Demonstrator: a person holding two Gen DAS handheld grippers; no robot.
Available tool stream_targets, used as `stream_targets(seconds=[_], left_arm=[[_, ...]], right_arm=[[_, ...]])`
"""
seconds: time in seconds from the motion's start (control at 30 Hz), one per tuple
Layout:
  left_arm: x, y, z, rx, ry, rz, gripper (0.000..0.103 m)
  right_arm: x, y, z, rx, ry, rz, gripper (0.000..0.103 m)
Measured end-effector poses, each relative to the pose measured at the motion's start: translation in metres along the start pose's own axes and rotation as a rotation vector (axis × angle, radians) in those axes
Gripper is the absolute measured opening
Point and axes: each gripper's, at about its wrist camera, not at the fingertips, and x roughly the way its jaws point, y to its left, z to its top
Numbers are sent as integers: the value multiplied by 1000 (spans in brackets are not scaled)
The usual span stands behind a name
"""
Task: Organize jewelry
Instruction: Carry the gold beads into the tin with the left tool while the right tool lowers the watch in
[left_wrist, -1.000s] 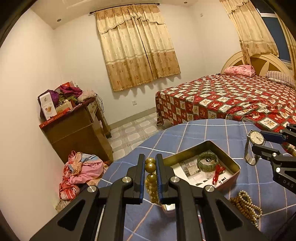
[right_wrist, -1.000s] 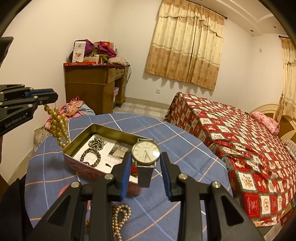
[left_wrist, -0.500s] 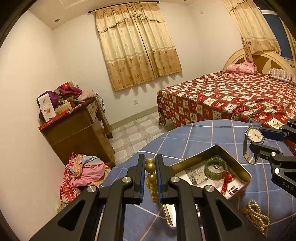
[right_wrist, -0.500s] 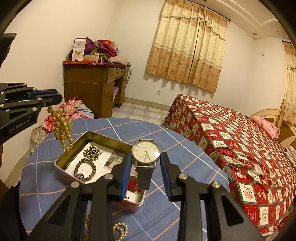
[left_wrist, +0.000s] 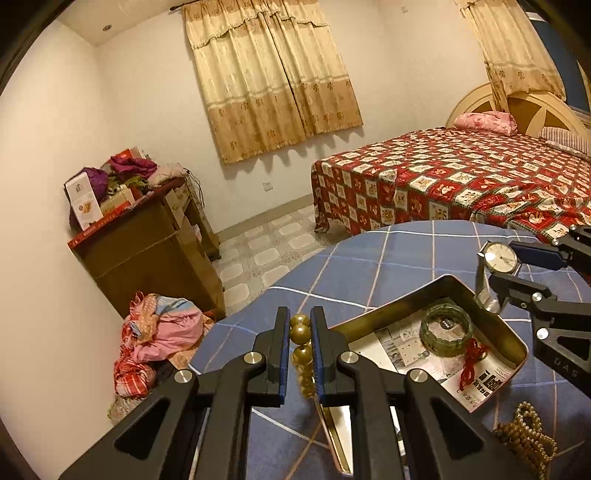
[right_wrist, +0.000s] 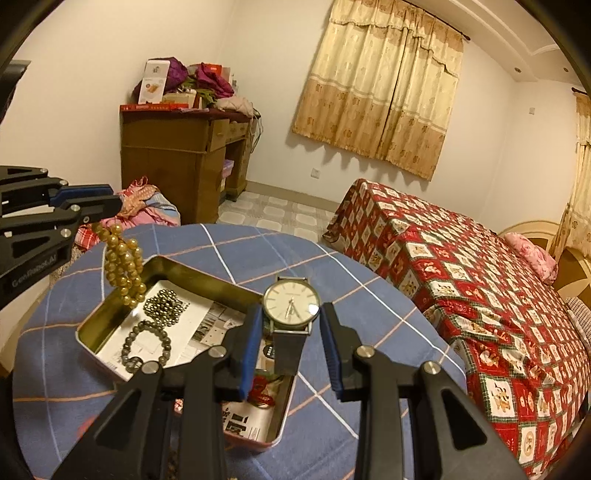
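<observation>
Left wrist view: left gripper (left_wrist: 299, 325) is pinching a golden bead strand (left_wrist: 301, 354), dangling beside the open tin (left_wrist: 513, 332) wall on the blue checked tablecloth (left_wrist: 388, 266).
Right wrist view: right gripper (right_wrist: 291, 325) is clamping a wristwatch (right_wrist: 291, 304) by its case, hanging over the tin's right end.

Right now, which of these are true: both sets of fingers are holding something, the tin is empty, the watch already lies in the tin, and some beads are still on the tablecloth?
1. Both grippers hold something. True: the left gripper pinches a gold bead strand, the right gripper holds the watch.
2. The tin is empty. False: it holds a green bangle, dark bead bracelets and a red cord on printed paper.
3. The watch lies in the tin. False: it is held above it.
4. Beads remain on the tablecloth. True: a brown bead string lies beside the tin.
</observation>
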Motion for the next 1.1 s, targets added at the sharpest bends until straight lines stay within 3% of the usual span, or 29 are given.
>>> stream_targets(seconds=[0.37,0.9,0.93,0.97,1.0,1.03,1.07,1.1], left_arm=[[20,-2,-11,-16,42,-46,10],[41,-17,-27,48,93,-23,11],[42,-17,-28,55,99,-19,11],[43,-18,-29,62,103,-12,13],[43,-19,-30,69,107,4,23],[43,-19,-31,71,110,16,32],[42,-20,-32,70,106,27,55],[39,-20,-32,66,89,40,70]], right_arm=[[25,8,-6,-9,58,10,34],[44,12,-17,-14,132,21,35],[43,12,-17,-13,128,23,37],[43,12,-17,-11,126,25,47],[42,13,-17,-8,125,26,60],[40,13,-17,-8,119,26,64],[38,14,-18,-10,108,19,67],[35,15,-17,-15,100,15,67]])
